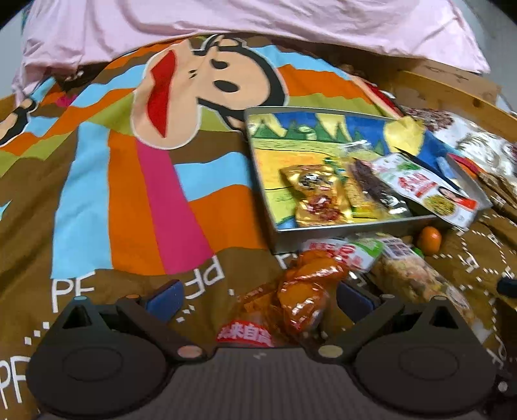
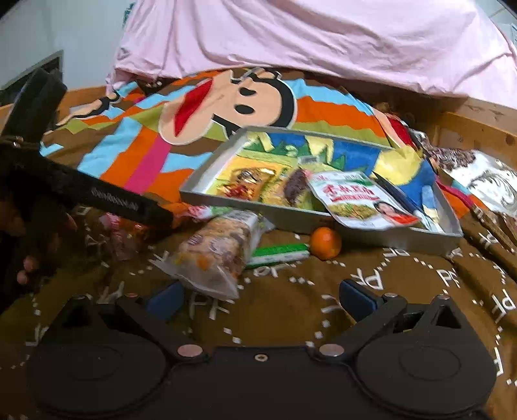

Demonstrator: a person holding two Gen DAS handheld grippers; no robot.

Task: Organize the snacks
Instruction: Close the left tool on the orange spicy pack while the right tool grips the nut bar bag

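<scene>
A grey tray (image 1: 352, 227) with a colourful painted bottom lies on the bed and holds several snack packets, among them a gold one (image 1: 318, 194) and a white one (image 1: 429, 189). My left gripper (image 1: 260, 295) is open, with an orange snack bag (image 1: 290, 300) lying between its blue pads, not pinched. In the right wrist view the tray (image 2: 323, 223) sits ahead. A clear bag of mixed snacks (image 2: 216, 255), a green packet (image 2: 279, 253) and a small orange (image 2: 325, 243) lie before it. My right gripper (image 2: 261, 299) is open and empty, just right of the clear bag.
The bed has a brown cartoon cover (image 1: 129, 194) and a pink quilt (image 1: 226, 26) at the back. More packets (image 2: 484, 181) lie right of the tray by the wooden bed frame (image 2: 468, 126). The left gripper's body (image 2: 97, 197) crosses the right view's left side.
</scene>
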